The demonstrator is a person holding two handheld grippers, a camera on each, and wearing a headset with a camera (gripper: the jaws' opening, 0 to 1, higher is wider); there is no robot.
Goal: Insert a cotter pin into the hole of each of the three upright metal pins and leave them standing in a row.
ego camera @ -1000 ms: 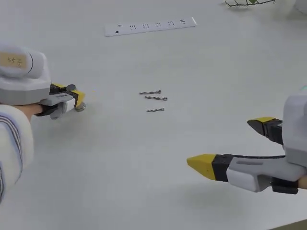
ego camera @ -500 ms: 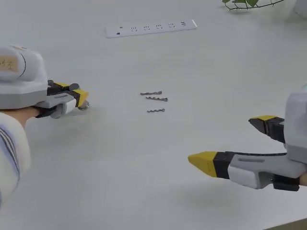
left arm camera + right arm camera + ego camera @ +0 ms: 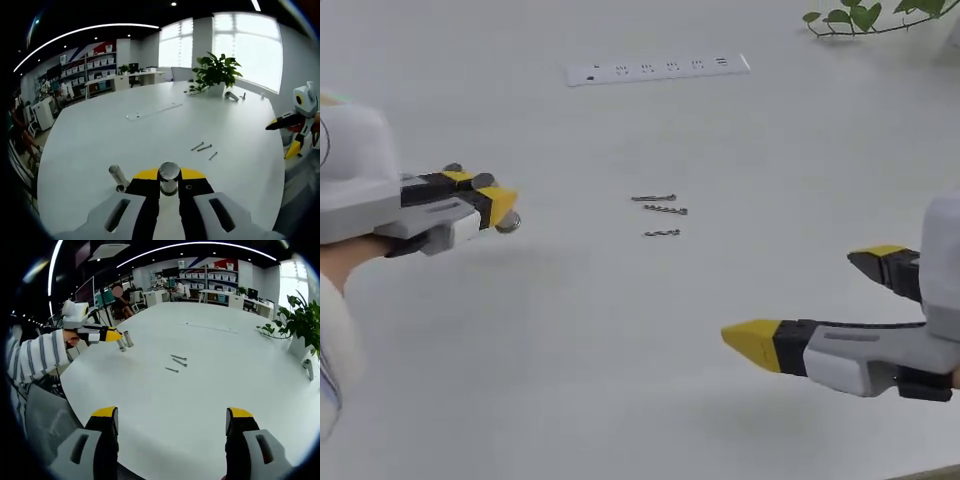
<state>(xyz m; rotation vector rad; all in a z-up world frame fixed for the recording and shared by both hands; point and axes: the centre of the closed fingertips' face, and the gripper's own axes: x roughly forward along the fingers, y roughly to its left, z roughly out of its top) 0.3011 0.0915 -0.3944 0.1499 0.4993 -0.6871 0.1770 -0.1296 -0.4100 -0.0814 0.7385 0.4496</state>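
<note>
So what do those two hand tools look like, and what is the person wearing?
The left gripper and the right gripper look alike: rounded light grey plastic bodies, black jaws and yellow wedge-shaped tips. The person wears a long sleeve with white and dark stripes.

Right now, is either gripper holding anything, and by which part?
The left gripper clamps a metal pin by its shaft; the right gripper, open, holds nothing.
</note>
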